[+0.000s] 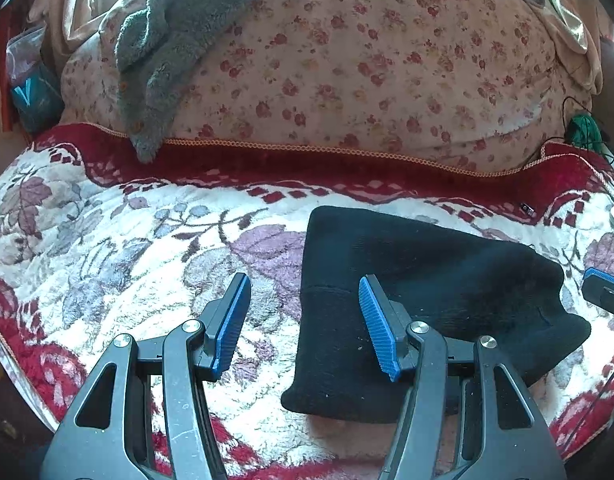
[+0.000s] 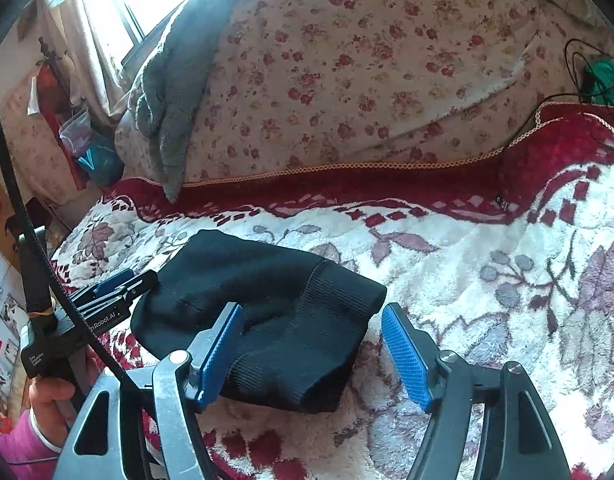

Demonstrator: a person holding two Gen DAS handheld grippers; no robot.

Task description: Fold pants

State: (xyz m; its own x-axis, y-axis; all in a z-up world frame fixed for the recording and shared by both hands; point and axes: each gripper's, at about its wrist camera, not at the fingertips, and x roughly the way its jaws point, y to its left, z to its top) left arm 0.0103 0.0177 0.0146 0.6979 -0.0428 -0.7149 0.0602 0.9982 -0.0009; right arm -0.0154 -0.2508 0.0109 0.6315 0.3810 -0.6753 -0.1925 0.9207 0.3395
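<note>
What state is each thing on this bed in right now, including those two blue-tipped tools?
Black pants: folded into a compact bundle, lying on the floral blanket.
Left gripper: fingers open, nothing held.
Right gripper: fingers open, straddling the bundle's edge without pinching it.
Grey fleece garment: unfolded, draped over the flowered quilt.

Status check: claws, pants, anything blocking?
Left claw open, empty. Right claw open, astride black pants corner, not gripping. Pants folded compact on floral blanket. Nothing in the way.
</note>
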